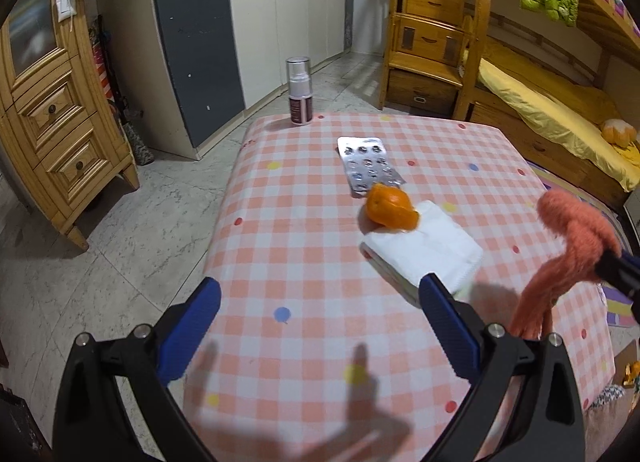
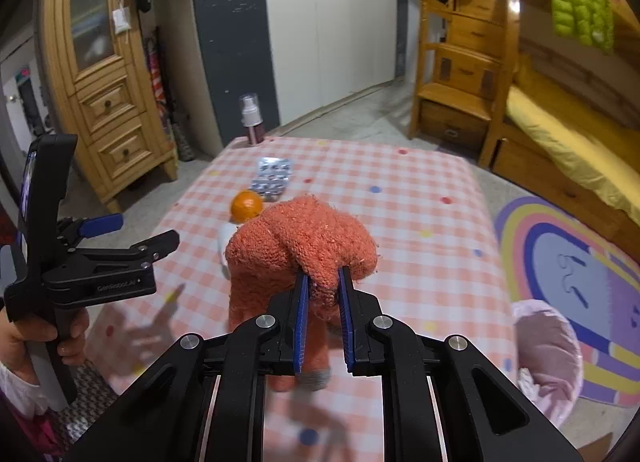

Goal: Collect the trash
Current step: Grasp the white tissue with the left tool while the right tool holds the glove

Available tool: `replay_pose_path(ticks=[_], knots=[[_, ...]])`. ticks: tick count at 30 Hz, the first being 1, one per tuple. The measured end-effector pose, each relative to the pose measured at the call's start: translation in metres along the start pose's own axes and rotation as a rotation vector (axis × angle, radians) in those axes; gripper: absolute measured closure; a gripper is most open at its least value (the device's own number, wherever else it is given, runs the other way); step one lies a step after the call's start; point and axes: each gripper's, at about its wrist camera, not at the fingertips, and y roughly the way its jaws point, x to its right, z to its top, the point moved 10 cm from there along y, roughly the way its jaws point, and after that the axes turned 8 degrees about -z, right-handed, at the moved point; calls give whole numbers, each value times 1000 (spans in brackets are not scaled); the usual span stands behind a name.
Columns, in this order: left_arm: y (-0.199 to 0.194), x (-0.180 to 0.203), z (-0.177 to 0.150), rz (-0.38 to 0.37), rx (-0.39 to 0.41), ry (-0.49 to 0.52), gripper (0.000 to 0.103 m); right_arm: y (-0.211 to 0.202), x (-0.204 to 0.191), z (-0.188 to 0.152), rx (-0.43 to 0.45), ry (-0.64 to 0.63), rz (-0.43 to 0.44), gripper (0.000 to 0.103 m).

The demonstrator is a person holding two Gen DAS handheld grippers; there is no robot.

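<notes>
Across the checked tablecloth (image 1: 304,262) I see the clutter laid out from big to small: a white tissue pack (image 1: 424,250), an orange fuzzy sock (image 2: 300,246), a spray bottle (image 1: 299,91) at the far edge, a silver blister sheet (image 1: 368,165), and orange peel (image 1: 390,207) leaning on the pack's corner. My right gripper (image 2: 323,282) pinches the sock's fold between its blue pads, so it hangs clear of the cloth, probably to get it away from the real trash. My left gripper (image 1: 320,302) hovers with fingers spread wide and empty, aimed toward the pack and peel, which I judge it will take next
</notes>
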Motion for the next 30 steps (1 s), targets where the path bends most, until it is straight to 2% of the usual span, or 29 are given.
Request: replay_pose_path(ticks=[7, 11, 17, 24, 26, 28, 30], knots=[[9, 33, -4, -48, -21, 49, 9, -1, 26, -14, -23, 27, -79, 88], [24, 43, -1, -57, -47, 40, 20, 7, 34, -20, -35, 51, -74, 88], [57, 45, 3, -30, -94, -15, 20, 14, 38, -23, -42, 63, -63, 88], [88, 60, 3, -51, -141, 46, 20, 18, 39, -27, -55, 72, -50, 88], [87, 63, 2, -57, -128, 56, 22, 17, 40, -28, -55, 73, -50, 88], [86, 68, 0, -65, -120, 75, 35, 16, 41, -29, -56, 77, -50, 88], [80, 75, -5, -71, -116, 98, 44, 14, 43, -30, -57, 83, -51, 88]])
